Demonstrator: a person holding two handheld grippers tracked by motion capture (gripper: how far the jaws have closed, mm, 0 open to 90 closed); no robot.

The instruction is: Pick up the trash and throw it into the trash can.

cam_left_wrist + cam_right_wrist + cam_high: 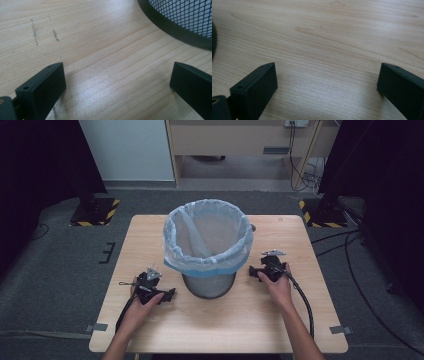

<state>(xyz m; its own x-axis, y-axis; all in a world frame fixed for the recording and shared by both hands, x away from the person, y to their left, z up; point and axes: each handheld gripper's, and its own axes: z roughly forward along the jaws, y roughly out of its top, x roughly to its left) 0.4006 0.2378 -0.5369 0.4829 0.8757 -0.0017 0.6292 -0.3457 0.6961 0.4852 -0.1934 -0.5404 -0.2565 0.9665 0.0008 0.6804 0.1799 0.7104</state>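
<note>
A pale wooden table (150,245) spans the middle of the high view. At its centre stands a black wire-mesh bin (209,284), lined with a translucent blue plastic bag (207,237) folded over the rim. Lower left of the bin, the left gripper (170,293) rests with jaws spread wide, empty; at its right, the right gripper (252,270) likewise. Pulling one side of the liner alone would likely tip the light bin.

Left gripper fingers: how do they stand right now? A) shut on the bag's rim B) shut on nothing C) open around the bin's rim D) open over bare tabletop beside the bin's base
D: in the left gripper view the fingers stand wide apart over bare wooden table, with the mesh bin base just beyond them.
</note>
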